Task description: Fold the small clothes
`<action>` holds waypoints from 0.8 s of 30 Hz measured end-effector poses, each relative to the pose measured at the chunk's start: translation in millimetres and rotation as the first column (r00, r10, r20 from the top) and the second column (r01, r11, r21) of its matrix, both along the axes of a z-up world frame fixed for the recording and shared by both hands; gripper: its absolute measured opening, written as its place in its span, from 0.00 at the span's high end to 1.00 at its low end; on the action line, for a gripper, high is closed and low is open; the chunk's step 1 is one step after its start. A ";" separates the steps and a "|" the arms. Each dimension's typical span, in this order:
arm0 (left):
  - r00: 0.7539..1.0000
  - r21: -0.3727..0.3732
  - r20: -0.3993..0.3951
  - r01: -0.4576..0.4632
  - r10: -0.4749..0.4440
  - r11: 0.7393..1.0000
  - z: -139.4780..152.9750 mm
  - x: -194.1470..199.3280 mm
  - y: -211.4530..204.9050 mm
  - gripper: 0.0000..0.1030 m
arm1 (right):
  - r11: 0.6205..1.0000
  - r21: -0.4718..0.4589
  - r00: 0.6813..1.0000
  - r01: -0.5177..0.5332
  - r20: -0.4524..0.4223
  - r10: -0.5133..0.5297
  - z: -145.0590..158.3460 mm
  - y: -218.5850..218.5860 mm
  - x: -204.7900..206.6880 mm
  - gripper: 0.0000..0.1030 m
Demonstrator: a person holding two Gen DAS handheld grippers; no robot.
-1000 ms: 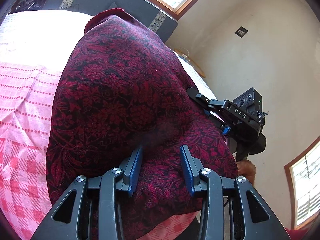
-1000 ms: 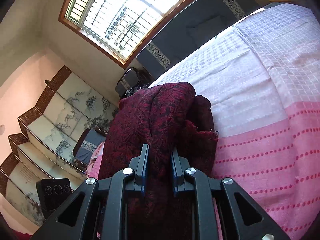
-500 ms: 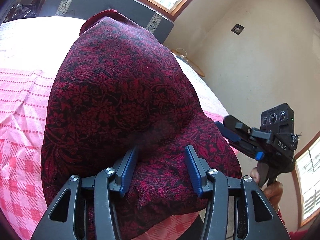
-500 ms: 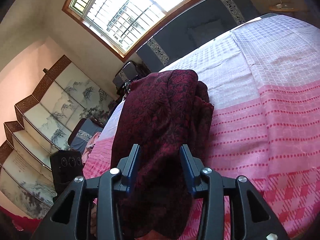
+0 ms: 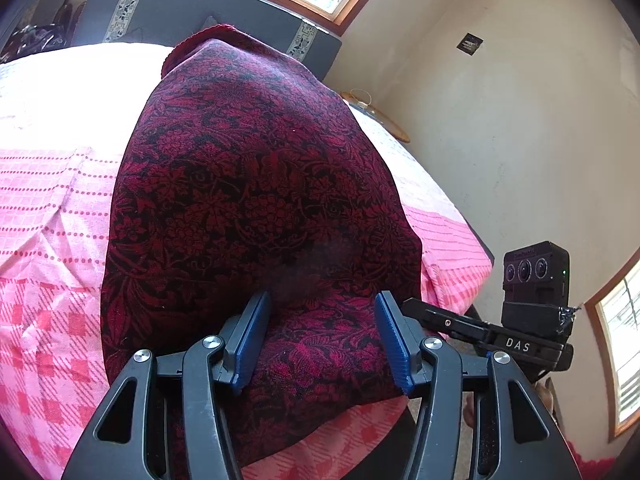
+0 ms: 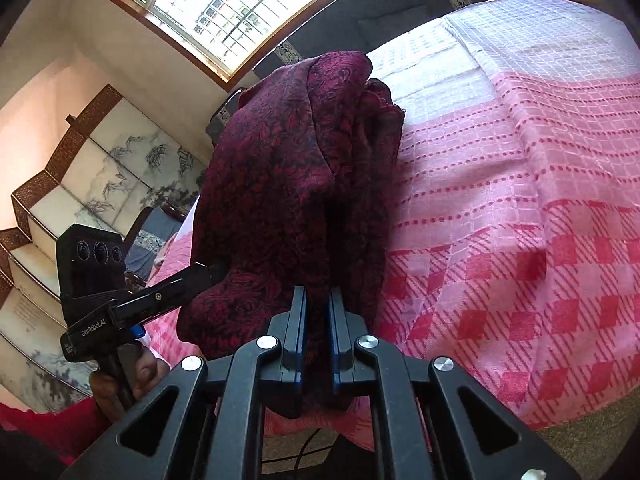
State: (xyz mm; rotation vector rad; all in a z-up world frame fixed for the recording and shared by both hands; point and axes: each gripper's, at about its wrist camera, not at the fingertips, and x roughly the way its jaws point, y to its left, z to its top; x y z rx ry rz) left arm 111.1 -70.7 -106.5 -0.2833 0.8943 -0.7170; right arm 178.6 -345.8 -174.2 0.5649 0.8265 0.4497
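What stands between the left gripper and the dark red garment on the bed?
Nothing visible: the left gripper is open with the dark red garment directly between its fingers, while the right gripper pinches the cloth.

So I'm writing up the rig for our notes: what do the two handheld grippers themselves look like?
Both are matte black plastic with silver screws and triangular cut-outs. The left gripper has ribbed blue pads; the right gripper has blue-edged pads too. Seen from the other side, each carries a black three-lens camera block; white lettering reads "DAS" on one and "GenRobot.AI" on the other. A bare hand grips the handle.
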 end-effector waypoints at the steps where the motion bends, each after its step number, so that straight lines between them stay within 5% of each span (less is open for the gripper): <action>1: 1.000 0.009 0.005 0.001 -0.001 1.000 0.0 -1.8 -0.3 0.46 | 1.000 -0.014 1.000 -0.003 0.007 0.003 1.5 1.2 -0.7 0.91; 6: 0.999 0.023 0.036 -0.001 0.001 1.000 -1.1 -14.2 -1.0 0.45 | 0.999 -0.050 0.999 0.019 0.034 -0.017 12.2 4.1 -5.4 0.82; 9: 0.999 0.021 0.050 -0.007 0.006 1.000 -1.0 -16.2 -1.9 0.45 | 0.998 -0.056 0.999 0.025 0.043 -0.022 21.2 6.5 -11.0 0.65; 13: 0.997 0.044 0.077 -0.003 0.000 0.999 -2.6 -23.0 -3.8 0.45 | 0.982 -0.190 1.000 0.019 0.012 -0.017 13.9 16.7 -11.8 0.71; 19: 0.991 0.134 0.133 -0.019 0.001 0.991 0.4 -37.8 -10.9 0.41 | 0.996 -0.083 0.999 0.041 -0.007 -0.042 -4.8 3.3 -13.0 0.70; 24: 0.985 0.191 0.175 -0.045 0.011 0.981 4.1 -45.8 -13.3 0.38 | 0.993 -0.102 0.998 0.057 0.008 -0.056 -4.0 6.7 -15.8 0.70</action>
